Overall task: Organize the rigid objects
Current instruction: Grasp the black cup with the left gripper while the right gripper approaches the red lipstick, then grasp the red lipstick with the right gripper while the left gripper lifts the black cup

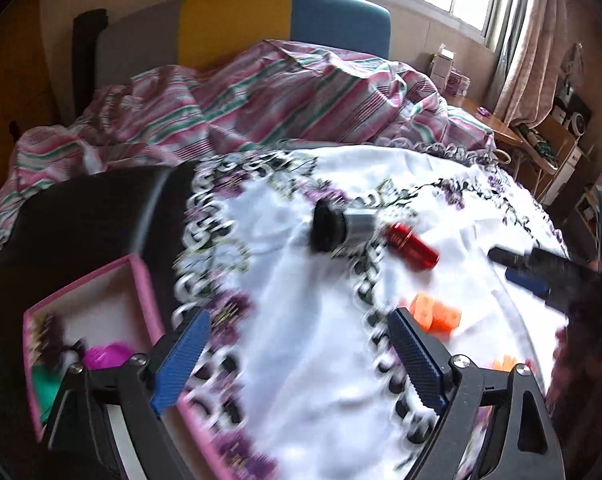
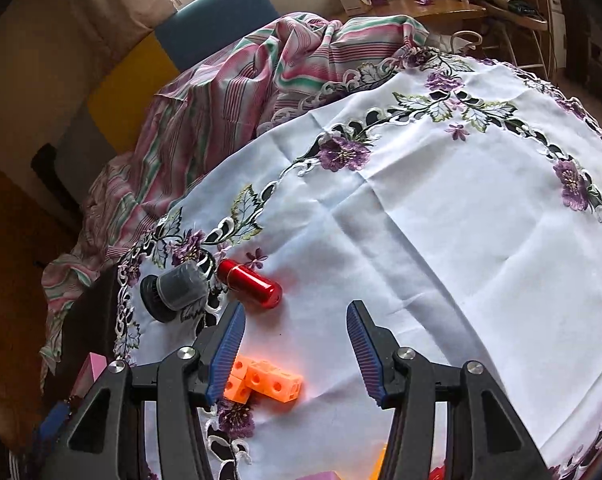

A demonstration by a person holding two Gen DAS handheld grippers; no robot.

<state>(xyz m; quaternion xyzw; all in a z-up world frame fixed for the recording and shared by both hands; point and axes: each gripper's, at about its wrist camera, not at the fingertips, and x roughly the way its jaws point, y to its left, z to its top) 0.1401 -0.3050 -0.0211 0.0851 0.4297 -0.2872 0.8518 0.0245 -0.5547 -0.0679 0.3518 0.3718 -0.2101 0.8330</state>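
- The left tool (image 1: pixel 299 354) hangs with its 2 blue-padded fingers spread wide, holding nothing, above the white cloth with embroidered purple flowers (image 1: pixel 309 320) that covers the surface.
- The right tool (image 2: pixel 297 354) is likewise wide apart and empty; its left finger partly hides the cluster of orange plastic cubes (image 2: pixel 267 380) lying on the cloth.
- Beyond lie a shiny red metal cylinder (image 2: pixel 251 286) and, just beside it, a grey-and-black capped cylinder (image 2: pixel 173 292).
- A pink-rimmed shallow box (image 1: pixel 91 320) with magenta and green pieces inside sits at the cloth's left edge.
- A striped pink-and-green sheet (image 1: pixel 261 96) is crumpled behind.
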